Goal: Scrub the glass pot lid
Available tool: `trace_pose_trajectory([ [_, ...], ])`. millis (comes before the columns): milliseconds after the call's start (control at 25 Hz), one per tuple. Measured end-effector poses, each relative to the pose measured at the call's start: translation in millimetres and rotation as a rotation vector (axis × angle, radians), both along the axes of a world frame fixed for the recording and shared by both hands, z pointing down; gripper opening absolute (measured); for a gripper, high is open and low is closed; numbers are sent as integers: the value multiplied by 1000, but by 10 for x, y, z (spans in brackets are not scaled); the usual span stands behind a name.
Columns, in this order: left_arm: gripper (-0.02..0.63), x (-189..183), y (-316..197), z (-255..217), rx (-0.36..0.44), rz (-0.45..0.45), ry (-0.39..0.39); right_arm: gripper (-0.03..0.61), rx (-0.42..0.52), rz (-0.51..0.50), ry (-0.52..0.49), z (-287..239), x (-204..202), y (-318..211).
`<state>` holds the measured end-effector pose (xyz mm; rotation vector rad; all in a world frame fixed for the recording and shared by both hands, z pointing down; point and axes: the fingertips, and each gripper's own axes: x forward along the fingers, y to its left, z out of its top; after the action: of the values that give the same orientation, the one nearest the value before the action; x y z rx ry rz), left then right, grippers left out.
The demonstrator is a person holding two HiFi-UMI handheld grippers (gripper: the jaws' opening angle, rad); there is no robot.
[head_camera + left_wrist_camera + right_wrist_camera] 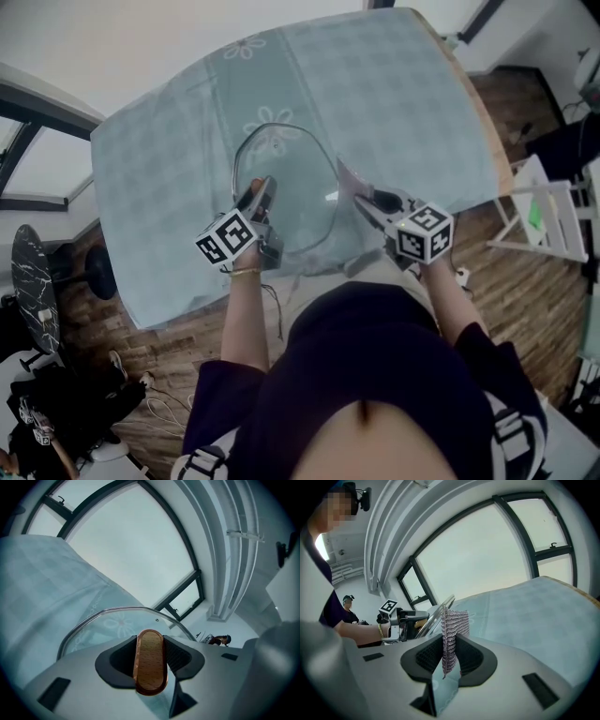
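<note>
One clear, metal-rimmed glass lid (292,178), wooden handle (150,660)

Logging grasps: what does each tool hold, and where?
Left tool: glass lid, by its wooden knob. Right tool: mesh cloth, by its lower part.

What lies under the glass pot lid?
The flower-printed tablecloth shows through the glass pot lid. The table beneath is covered by that cloth, except its wooden edge.

one glass pot lid (298,183), one mesh cloth (453,627), two grippers: left gripper (260,194), right gripper (364,200); one tablecloth (384,94), one white chair (551,217) at three o'clock.
</note>
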<state>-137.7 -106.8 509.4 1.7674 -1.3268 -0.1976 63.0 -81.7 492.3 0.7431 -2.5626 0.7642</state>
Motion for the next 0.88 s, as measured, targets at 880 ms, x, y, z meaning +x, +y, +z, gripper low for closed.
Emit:
trace_pose_trajectory([
  [880,169,366,-217,557,-218,-75,-318,84,34,-70,76,56,469,-657],
])
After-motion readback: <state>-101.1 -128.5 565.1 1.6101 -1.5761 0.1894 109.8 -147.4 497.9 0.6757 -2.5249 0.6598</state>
